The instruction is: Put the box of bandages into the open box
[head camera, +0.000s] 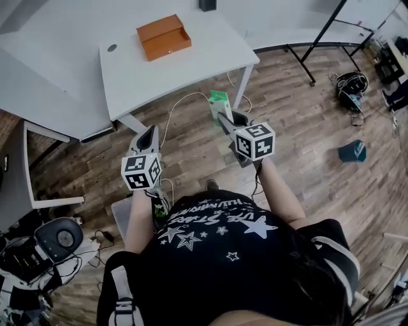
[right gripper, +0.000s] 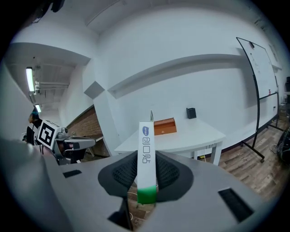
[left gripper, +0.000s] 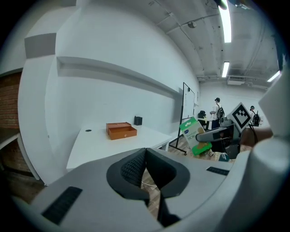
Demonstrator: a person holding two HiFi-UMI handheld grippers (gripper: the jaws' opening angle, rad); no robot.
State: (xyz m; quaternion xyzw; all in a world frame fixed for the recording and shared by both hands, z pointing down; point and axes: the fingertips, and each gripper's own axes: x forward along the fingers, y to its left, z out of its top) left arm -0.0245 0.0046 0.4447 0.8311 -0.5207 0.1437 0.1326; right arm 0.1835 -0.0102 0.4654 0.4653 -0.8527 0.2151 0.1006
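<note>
My right gripper (head camera: 224, 118) is shut on the box of bandages (head camera: 219, 102), a white and green carton that stands upright between its pads (right gripper: 146, 163) and shows in the left gripper view (left gripper: 194, 134) too. The open box (head camera: 164, 36), orange-brown with its lid up, sits on the white table (head camera: 191, 70) ahead of me; it also appears in the left gripper view (left gripper: 121, 130) and right gripper view (right gripper: 164, 126). My left gripper (head camera: 146, 137) hangs over the wooden floor short of the table, its jaws closed together with nothing between them.
A small black object (head camera: 206, 5) stands at the table's far edge. White cables (head camera: 182, 102) trail on the wooden floor under the table. A black stand frame (head camera: 328, 32) and a teal object (head camera: 352, 151) are at the right. A chair base (head camera: 58, 237) is at my left.
</note>
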